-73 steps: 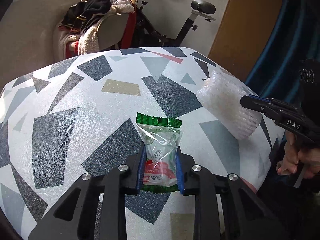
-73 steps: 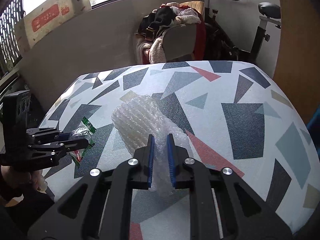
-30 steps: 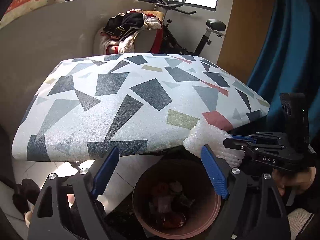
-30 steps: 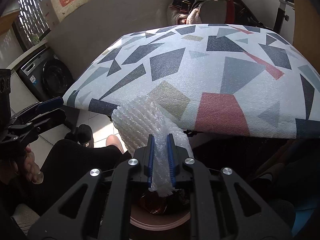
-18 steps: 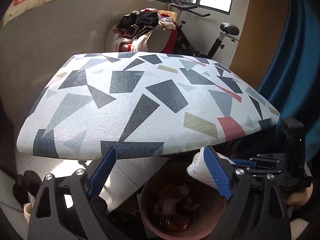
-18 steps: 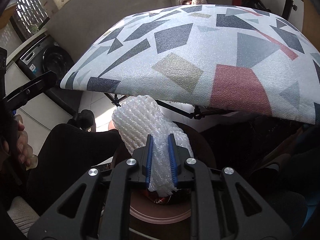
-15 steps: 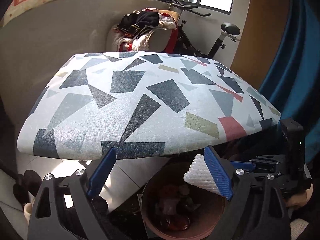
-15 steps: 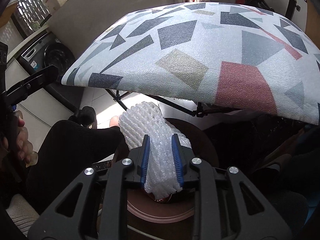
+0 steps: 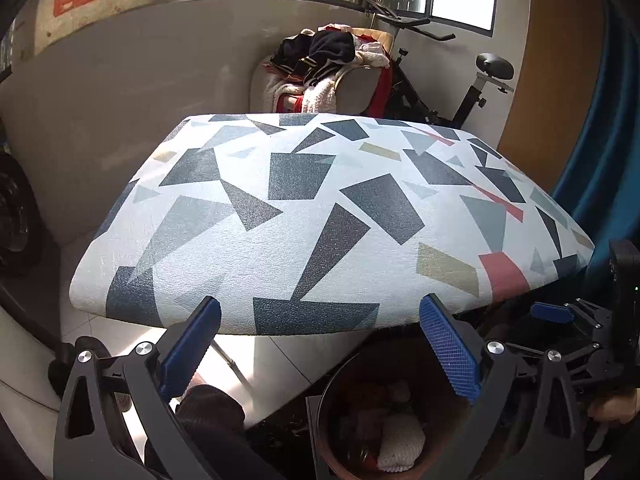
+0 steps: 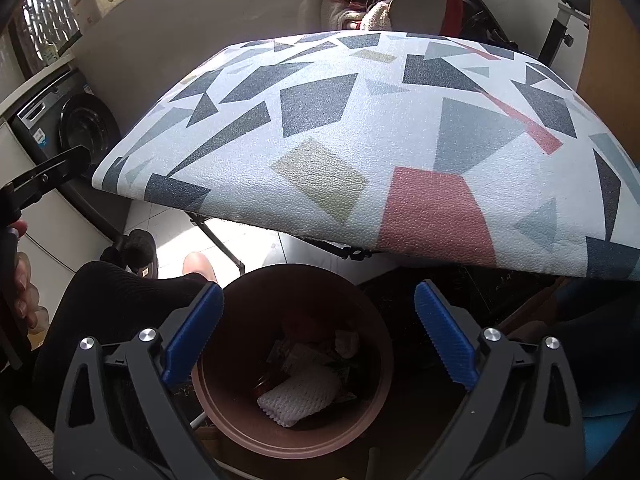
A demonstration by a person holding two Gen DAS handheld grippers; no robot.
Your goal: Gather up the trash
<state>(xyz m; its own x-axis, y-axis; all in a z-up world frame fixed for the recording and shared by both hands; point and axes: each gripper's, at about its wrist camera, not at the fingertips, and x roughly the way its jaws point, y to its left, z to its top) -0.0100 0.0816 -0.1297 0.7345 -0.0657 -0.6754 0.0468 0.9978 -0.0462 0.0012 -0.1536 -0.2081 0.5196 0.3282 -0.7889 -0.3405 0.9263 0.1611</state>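
Note:
A brown round trash bin [image 10: 376, 364] stands on the floor under the table's near edge. The white foam net wrap [image 10: 298, 396] lies inside it on top of other trash, and it also shows in the left wrist view [image 9: 400, 446] inside the bin [image 9: 324, 404]. My right gripper [image 10: 318, 332] is open and empty, directly above the bin. My left gripper [image 9: 320, 344] is open and empty, held in front of the table edge, up and left of the bin. The right gripper also shows in the left wrist view [image 9: 568, 320].
The table [image 9: 320, 216] has a white cover with grey, red and tan shapes. My knee in black [image 10: 120, 300] is left of the bin. A washing machine [image 10: 76, 120] stands at the left. A chair with clothes [image 9: 332, 68] and an exercise bike [image 9: 460, 80] stand behind.
My right gripper opened and the foam net wrap fell into the bin. My left gripper stays open and has shifted slightly left of the bin.

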